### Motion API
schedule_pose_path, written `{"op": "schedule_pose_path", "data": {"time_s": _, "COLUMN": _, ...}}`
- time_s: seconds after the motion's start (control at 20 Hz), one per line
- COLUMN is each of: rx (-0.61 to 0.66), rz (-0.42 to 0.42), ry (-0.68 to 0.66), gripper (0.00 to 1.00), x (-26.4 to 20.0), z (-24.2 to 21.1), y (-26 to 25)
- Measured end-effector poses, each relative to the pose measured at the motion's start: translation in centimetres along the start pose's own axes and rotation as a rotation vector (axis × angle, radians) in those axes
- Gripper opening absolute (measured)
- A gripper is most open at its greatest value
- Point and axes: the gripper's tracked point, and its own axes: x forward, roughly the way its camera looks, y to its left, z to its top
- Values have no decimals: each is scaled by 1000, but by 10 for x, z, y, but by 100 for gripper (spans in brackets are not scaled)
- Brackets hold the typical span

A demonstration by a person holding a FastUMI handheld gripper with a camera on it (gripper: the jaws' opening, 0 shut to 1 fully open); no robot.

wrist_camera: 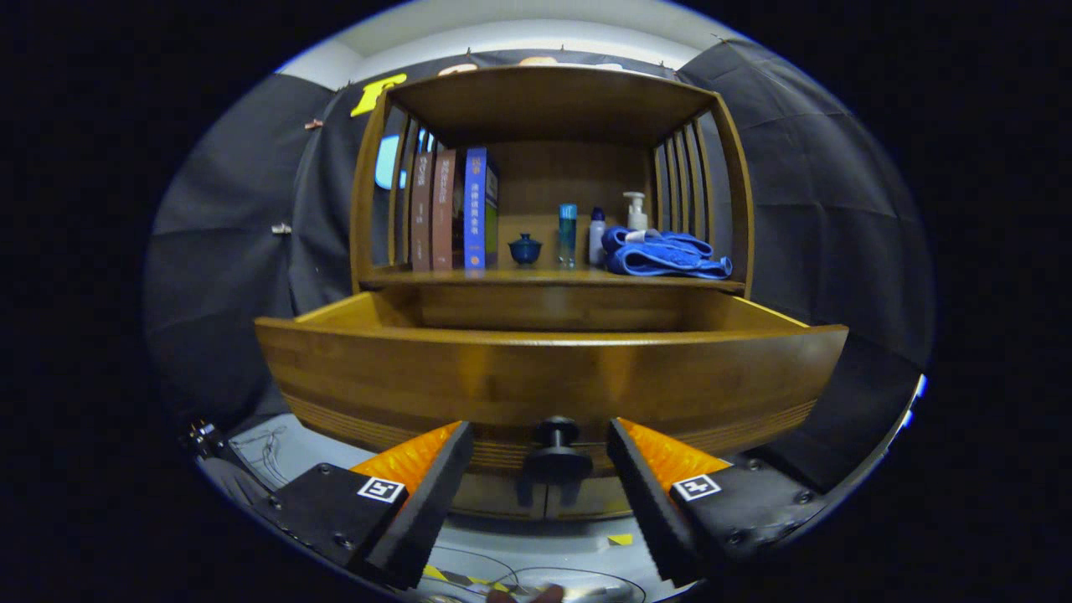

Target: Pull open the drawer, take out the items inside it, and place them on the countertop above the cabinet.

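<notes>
one wooden cabinet (553,109) stands ahead, its drawer (544,377) already pulled well out toward the gripper. the drawer's inside is hidden behind its tall front panel, so i cannot tell what items lie in it. above it the countertop (553,278) carries upright books (452,209), a folded blue towel (666,255), a few bottles (568,234) and a small blue cup (525,249), leaving little bare space except around the cup. the dark round knob (557,448) sits low on the drawer front, between the fingers but untouched. the gripper (540,481) is spread wide, pinching nothing. the drawer looks heavy and stiff; the unseen contents probably call for a reach over the front edge from above.
</notes>
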Motion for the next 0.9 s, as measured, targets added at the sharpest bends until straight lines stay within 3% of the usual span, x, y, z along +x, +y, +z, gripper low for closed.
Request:
{"op": "schedule_pose_path", "data": {"time_s": 0.05, "rx": 32, "rz": -11, "ry": -3, "gripper": 98, "x": -3, "z": 4, "y": -3}}
{"op": "schedule_pose_path", "data": {"time_s": 0.5, "rx": -56, "rz": -269, "ry": 178, "gripper": 98, "x": -37, "z": 70, "y": -48}}
{"op": "schedule_pose_path", "data": {"time_s": 0.65, "rx": -54, "rz": -292, "ry": 261, "gripper": 98, "x": -21, "z": 100, "y": -45}}
{"op": "schedule_pose_path", "data": {"time_s": 0.9, "rx": 68, "rz": -299, "ry": 282, "gripper": 98, "x": 23, "z": 141, "y": -37}}
